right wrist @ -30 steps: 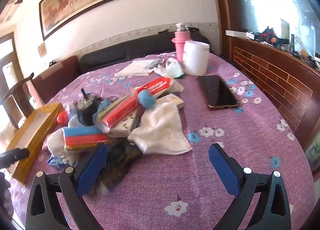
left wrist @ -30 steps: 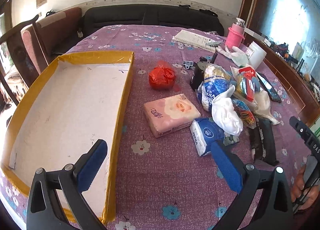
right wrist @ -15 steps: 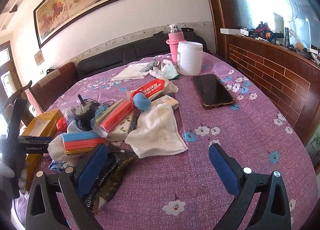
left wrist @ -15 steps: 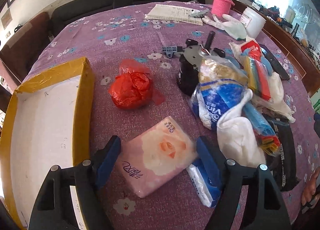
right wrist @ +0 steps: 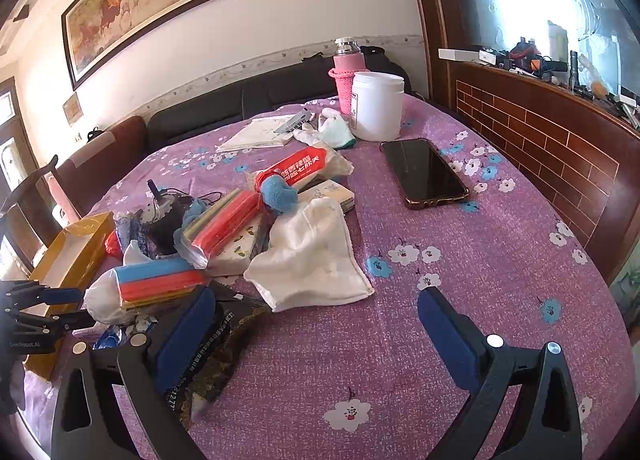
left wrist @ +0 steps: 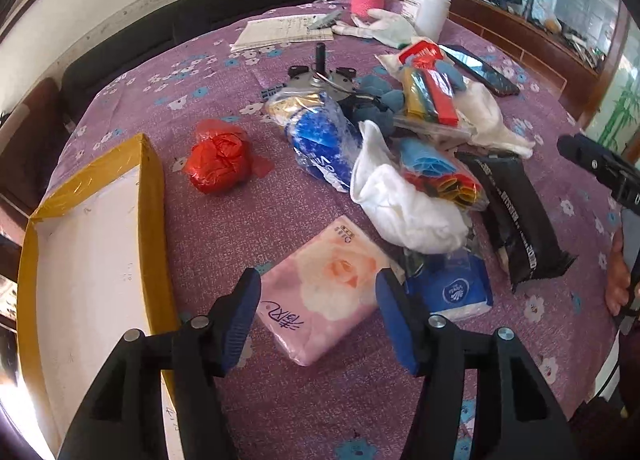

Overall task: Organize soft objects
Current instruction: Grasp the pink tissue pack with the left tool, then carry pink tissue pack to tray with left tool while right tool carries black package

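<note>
Under your left wrist camera: left gripper (left wrist: 316, 316) straddles the pink tissue pack (left wrist: 324, 294) lying on the purple floral tablecloth (left wrist: 224, 236). Your jaws have just been closing, pack between them; left pad looks to touch the pack's edge, right pad at its other side, firm press not clear. Yellow-rimmed box (left wrist: 154, 196) just left. Blue tissue pack (left wrist: 452, 292) just right, touching the white cloth (left wrist: 408, 208) heap. Red plastic bag (left wrist: 218, 164) sits apart, farther back.

From your right wrist camera: right gripper (right wrist: 316, 334) hangs spread wide over the tablecloth, nothing between the pads. Black packet (right wrist: 218, 344) lies under the left finger. White towel (right wrist: 316, 256) ahead, phone (right wrist: 424, 172) beyond, well apart.
</note>
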A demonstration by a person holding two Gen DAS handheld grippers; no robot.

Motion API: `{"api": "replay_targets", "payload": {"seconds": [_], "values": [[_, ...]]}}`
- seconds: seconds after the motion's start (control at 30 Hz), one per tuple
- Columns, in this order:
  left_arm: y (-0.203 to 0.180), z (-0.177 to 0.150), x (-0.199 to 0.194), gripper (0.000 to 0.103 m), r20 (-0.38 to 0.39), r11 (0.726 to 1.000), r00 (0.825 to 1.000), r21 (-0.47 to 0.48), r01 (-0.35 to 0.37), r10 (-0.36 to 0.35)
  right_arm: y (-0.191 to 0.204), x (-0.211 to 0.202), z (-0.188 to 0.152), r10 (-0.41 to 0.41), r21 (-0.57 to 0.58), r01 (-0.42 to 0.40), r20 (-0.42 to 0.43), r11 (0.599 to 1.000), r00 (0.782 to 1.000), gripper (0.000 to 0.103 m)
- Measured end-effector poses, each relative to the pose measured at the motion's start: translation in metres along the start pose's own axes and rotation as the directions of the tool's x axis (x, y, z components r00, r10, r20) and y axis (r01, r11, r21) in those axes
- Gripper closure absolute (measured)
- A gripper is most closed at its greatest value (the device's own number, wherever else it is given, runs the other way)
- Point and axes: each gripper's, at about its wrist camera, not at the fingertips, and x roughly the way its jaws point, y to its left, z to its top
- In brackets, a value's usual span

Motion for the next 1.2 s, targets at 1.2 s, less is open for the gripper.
{"api": "replay_targets", "payload": {"seconds": [1.2], "values": [[0.000, -0.054, -0.035, 0.045, 0.055, 0.975, 0.997, -0.217, -0.042, 0.055, 0.072, 0.050, -0.016, 0.062, -0.004, -0.067, -0.347, 0.998, 0.936, 0.017]]}}
